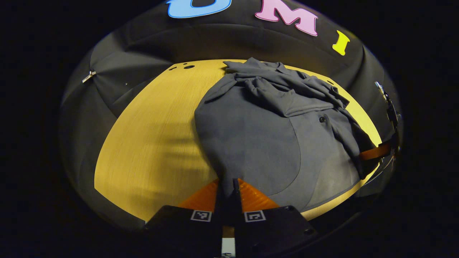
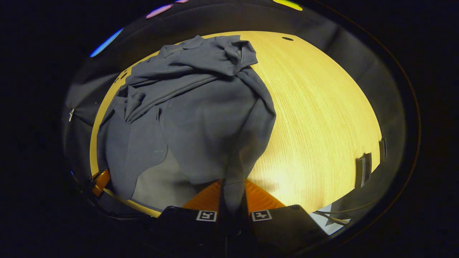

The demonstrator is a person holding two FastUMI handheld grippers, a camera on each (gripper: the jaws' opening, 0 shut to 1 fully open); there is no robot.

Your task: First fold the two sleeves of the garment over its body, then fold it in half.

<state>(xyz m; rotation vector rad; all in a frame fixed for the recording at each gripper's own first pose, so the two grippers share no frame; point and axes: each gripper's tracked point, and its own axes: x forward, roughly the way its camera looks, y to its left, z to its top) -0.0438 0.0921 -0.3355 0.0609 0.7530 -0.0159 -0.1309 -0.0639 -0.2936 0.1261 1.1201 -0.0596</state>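
A dark grey garment (image 1: 258, 139) lies on the yellow wooden table (image 1: 150, 143), its sleeves bunched over the body at the far end near the collar. My left gripper (image 1: 229, 195) is shut on the near hem's left corner, lifting the cloth into a ridge. In the right gripper view the same garment (image 2: 193, 118) spreads to the left, and my right gripper (image 2: 233, 195) is shut on its near right corner, the cloth pinched between orange fingers (image 2: 261, 199). The right gripper's orange finger (image 1: 374, 152) shows at the garment's right edge in the left gripper view.
Bare table (image 2: 322, 114) stretches right of the garment in the right gripper view. Small holes (image 1: 184, 66) mark the table's far left corner. Black cloth walls enclose the table on all sides. The left gripper's orange finger (image 2: 101, 181) peeks out at the garment's lower left.
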